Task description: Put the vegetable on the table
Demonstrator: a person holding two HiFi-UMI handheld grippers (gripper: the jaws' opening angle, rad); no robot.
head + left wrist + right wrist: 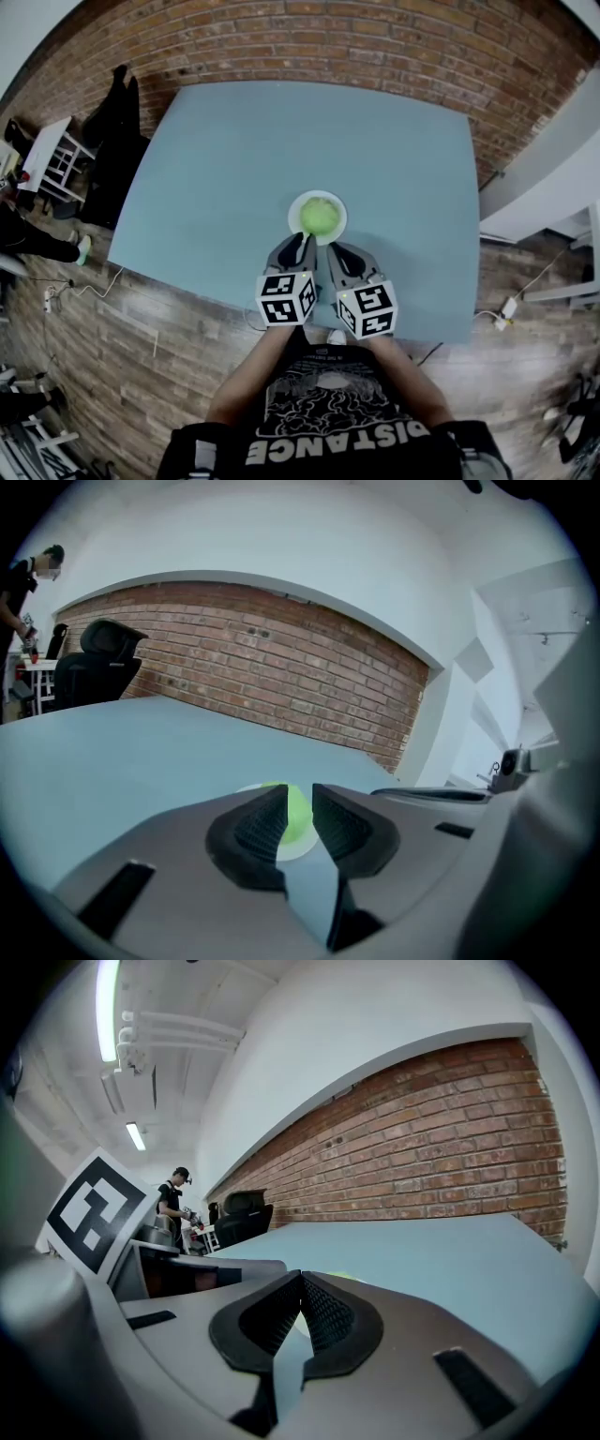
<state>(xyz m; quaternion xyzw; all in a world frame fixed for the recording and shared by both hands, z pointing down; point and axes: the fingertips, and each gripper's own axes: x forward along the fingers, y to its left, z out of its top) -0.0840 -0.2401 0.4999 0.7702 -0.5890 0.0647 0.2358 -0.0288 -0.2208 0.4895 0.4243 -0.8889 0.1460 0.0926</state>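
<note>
A round green vegetable (319,217) lies on a small white plate (296,208) near the front edge of the blue-grey table (281,141). Both grippers hover side by side just in front of the plate, pointing at it. My left gripper (302,240) has its jaws a narrow gap apart with nothing between them. Through that gap in the left gripper view (300,799) I see the vegetable (298,814) and the plate (246,787) a little way ahead. My right gripper (335,248) (301,1283) has its tips touching and holds nothing.
A brick wall (375,42) runs behind the table. A black chair (112,141) and a small white stand (52,159) are on the floor at the left, with a person (174,1199) beyond. White furniture (553,159) is at the right. Cables (84,291) lie on the wooden floor.
</note>
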